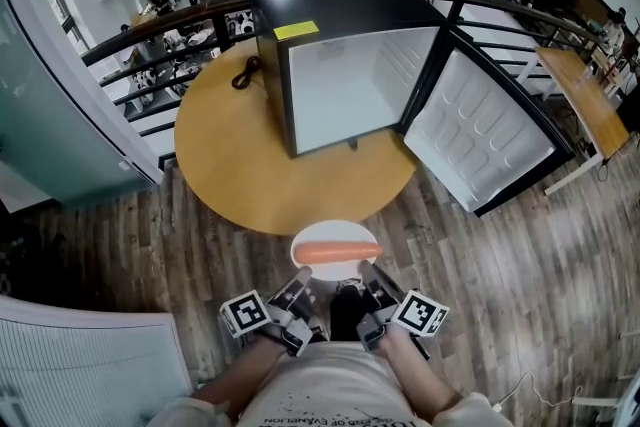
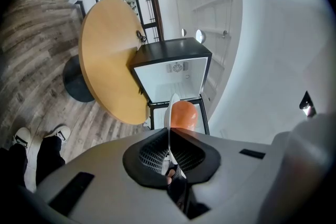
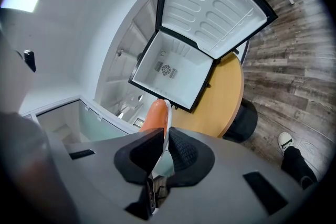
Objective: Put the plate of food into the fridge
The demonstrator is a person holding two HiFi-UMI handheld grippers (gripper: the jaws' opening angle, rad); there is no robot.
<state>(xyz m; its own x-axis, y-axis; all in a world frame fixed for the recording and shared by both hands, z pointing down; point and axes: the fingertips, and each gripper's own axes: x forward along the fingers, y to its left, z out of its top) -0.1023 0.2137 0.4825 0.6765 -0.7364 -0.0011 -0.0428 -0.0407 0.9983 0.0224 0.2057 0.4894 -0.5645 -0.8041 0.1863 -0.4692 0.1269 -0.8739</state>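
White plate point(image 1: 335, 231) bearing a sausage point(image 1: 340, 253), rim pinched by left gripper point(image 1: 302, 285) and right gripper point(image 1: 369, 273)

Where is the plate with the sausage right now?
Head view, low centre: the plate is held at its near rim by the left gripper and right gripper, at the near edge of the round table, before the open fridge.

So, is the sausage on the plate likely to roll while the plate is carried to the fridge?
Probably yes: the sausage is round and smooth and lies loose on a shallow white plate, so a tilt could roll it. The plate looks stiff; the left gripper and right gripper each pinch only its near rim, so it may dip forward.
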